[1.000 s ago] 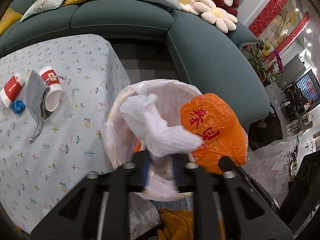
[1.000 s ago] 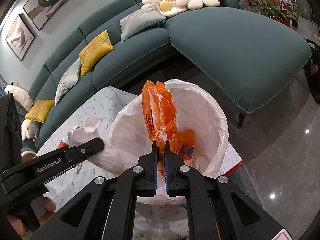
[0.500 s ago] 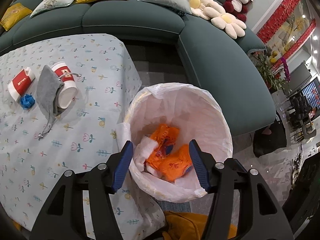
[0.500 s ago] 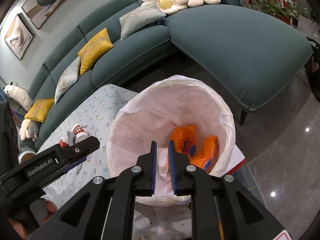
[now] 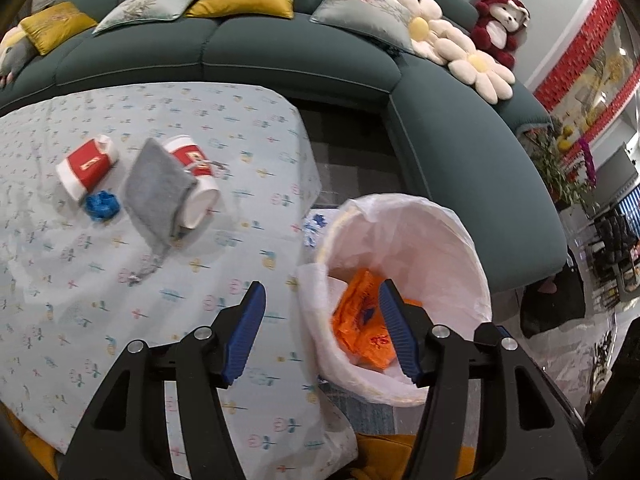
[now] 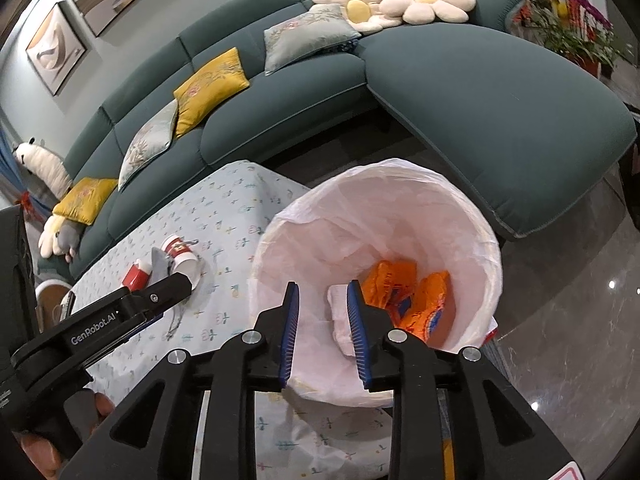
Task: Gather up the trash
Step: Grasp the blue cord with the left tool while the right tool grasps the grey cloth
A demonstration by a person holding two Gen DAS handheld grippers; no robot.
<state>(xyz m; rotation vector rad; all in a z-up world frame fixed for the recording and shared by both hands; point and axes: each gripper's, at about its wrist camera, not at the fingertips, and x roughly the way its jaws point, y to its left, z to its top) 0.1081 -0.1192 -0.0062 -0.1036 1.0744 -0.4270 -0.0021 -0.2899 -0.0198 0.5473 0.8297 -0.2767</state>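
Note:
A bin with a white liner [image 5: 460, 240] [image 6: 472, 216] stands beside the table. Orange bags [image 5: 362, 320] [image 6: 416, 296] and a white wad [image 6: 340, 320] lie inside it. My left gripper [image 5: 322, 292] is open and empty, over the table edge and the bin's rim. My right gripper [image 6: 322, 296] is open and empty above the bin. On the floral tablecloth [image 5: 80, 280] lie two red-and-white cups [image 5: 86, 168] [image 5: 196, 184], a grey pouch [image 5: 156, 196] partly over one cup, and a blue scrap [image 5: 102, 206]. The cups also show in the right wrist view [image 6: 180, 254].
A dark green sofa [image 5: 460, 136] [image 6: 500, 104] with cushions curves behind the table and bin. A glossy stone floor [image 6: 580, 340] lies to the right. My left gripper's arm [image 6: 104, 320] crosses the right wrist view's lower left.
Both grippers let go: the white wad and the orange bag dropped into the bin. Both sets of jaws opened. The left gripper swung left towards the table.

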